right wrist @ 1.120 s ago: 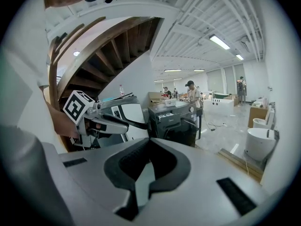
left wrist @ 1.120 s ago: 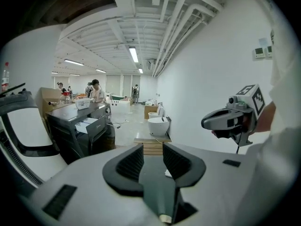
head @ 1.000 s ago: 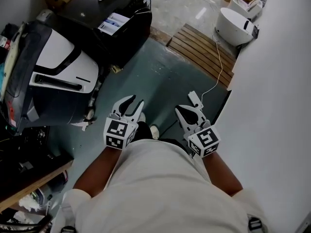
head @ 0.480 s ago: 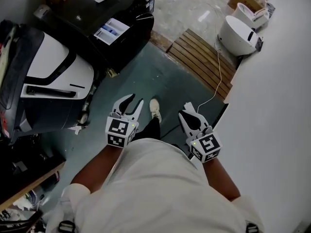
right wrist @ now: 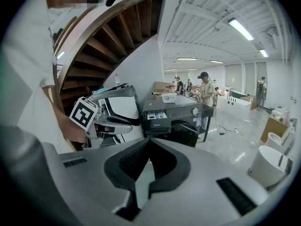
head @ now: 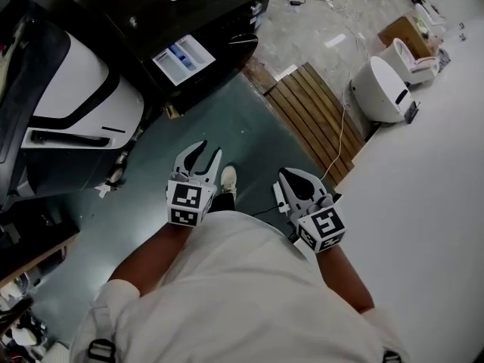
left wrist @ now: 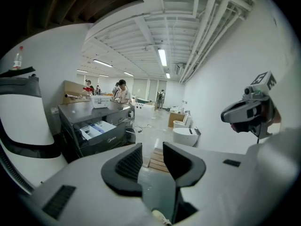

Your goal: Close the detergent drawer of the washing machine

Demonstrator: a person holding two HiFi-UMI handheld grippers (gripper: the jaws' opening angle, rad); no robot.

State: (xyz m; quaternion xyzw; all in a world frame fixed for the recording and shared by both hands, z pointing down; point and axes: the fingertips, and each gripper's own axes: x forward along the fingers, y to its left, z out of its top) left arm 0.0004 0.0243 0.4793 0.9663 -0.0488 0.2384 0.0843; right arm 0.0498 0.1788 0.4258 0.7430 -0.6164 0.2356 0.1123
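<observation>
Since the earlier frames the person has walked forward, and the black front-loading washing machine (head: 227, 13) has slid from the head view's upper left toward its top centre. Both hand-held tools remain low in front of the body, over the teal floor (head: 234, 123).

The left gripper (head: 208, 151) has its jaws spread with nothing between them. The right gripper (head: 287, 174) has its jaws pressed together at the tips, also empty.

The white detergent drawer with blue compartments (head: 181, 57) still juts out of the machine's upper front corner, fully open and well apart from both grippers. A slatted wooden platform (head: 314, 116) lies to its right.

Nothing of the task itself looks done. As I judge it, this is only the approach, and what remains is to close the gap, set a gripper against the drawer's front and push it flush.
</observation>
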